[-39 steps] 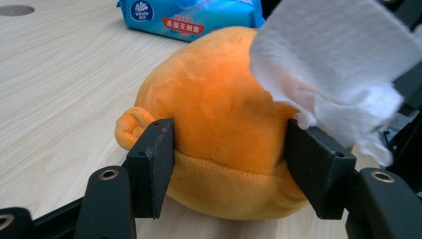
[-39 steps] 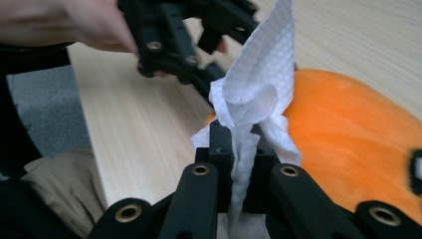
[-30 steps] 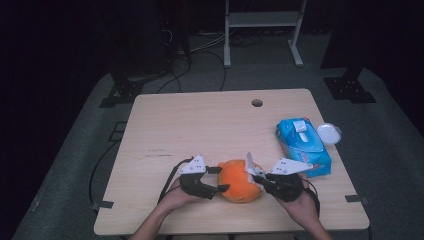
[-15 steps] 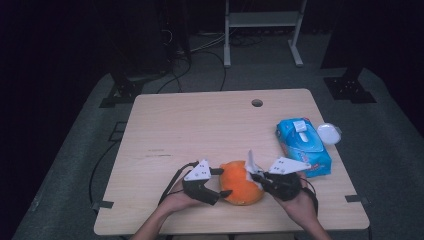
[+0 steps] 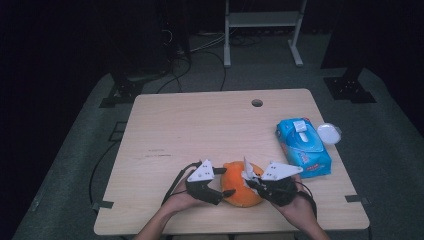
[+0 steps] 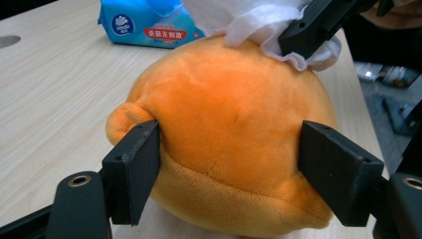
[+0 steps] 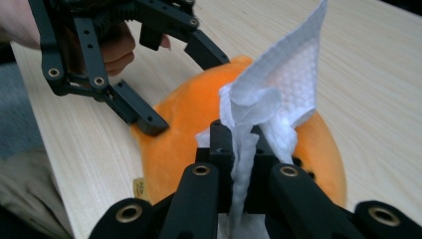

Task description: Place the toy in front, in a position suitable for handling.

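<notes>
An orange plush toy (image 5: 241, 191) lies near the table's front edge. My left gripper (image 5: 223, 194) holds it from the left. In the left gripper view the two black jaws press into the plush toy (image 6: 229, 124) on either side, so the left gripper (image 6: 234, 164) is shut on it. My right gripper (image 5: 251, 182) comes in from the right, shut on a white wipe (image 5: 247, 169) that rests against the top of the plush. In the right gripper view the wipe (image 7: 278, 84) sticks up from between the shut jaws of the right gripper (image 7: 239, 144), with the orange plush toy (image 7: 184, 119) behind it.
A blue pack of wet wipes (image 5: 302, 147) lies at the right side of the table, with a round white lid (image 5: 329, 133) beside it at the edge. A small hole (image 5: 257, 103) is in the wooden table (image 5: 200, 130) at the far side. Dark floor with cables surrounds the table.
Both grippers and the plush have shifted only slightly toward the near edge. The wipe stays held against the plush's top.
</notes>
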